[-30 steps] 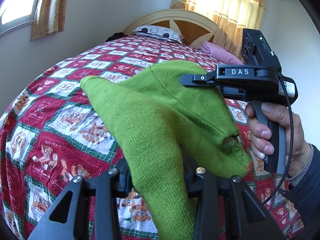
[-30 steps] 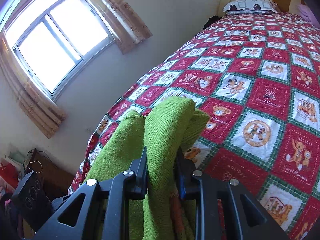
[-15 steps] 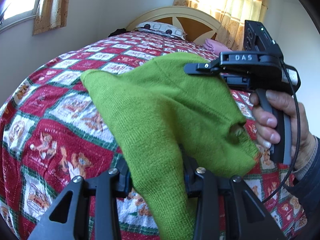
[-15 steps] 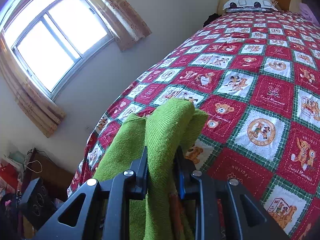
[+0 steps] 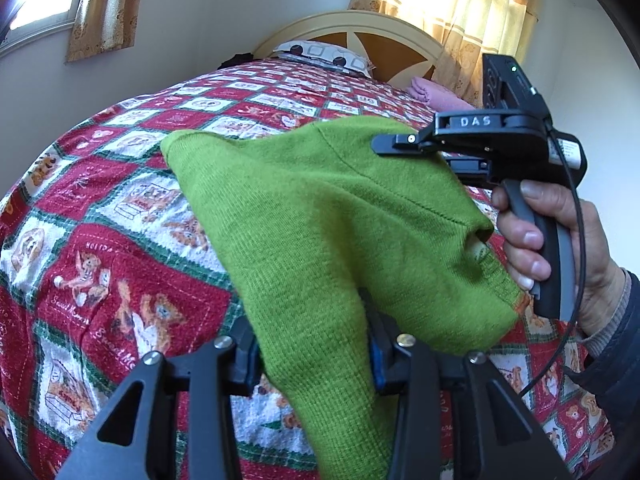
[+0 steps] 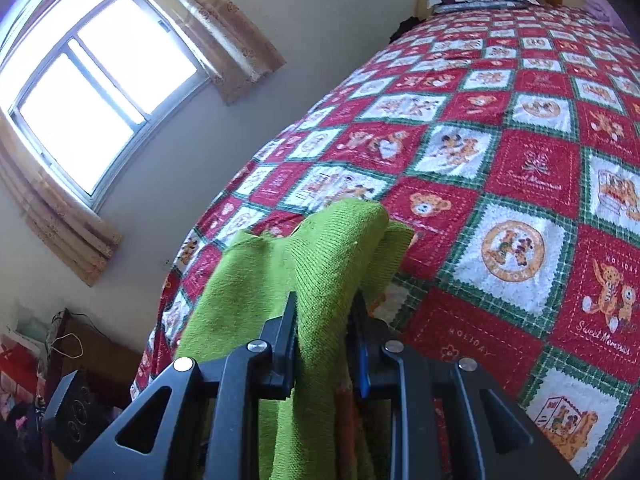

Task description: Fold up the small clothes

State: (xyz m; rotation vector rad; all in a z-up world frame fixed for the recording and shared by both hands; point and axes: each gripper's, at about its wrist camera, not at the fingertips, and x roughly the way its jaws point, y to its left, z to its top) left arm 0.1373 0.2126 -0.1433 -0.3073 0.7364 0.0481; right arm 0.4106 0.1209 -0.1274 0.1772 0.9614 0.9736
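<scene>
Left to right in the left wrist view — curtained window (image 5: 48,0) at upper left; bed under a red, white and green quilt (image 5: 100,240) printed with teddy bears; cream headboard (image 5: 352,28) with a spotted pillow (image 5: 324,54) at centre; pink cloth (image 5: 436,94) beside sunlit curtains (image 5: 472,4) at right. In the right wrist view, bright window (image 6: 88,80) at left, dark furniture at lower left, the same quilt (image 6: 540,160) filling the right.

Green knit garment (image 5: 320,208) — fine ribbed weave, one stitched seam, ribbed hem at right — lifted above the quilt and stretched between both tools, draping down in the middle.

Left gripper (image 5: 312,348) low in frame, jaws opening, a fold of the knit between them, pads seemingly touching it. Right gripper (image 6: 324,340) clamped narrowly on a bunched fold of the garment (image 6: 332,248); seen from the left camera (image 5: 404,144) pointing leftward, its handle wrapped by a hand (image 5: 560,248) in a dark sleeve.
</scene>
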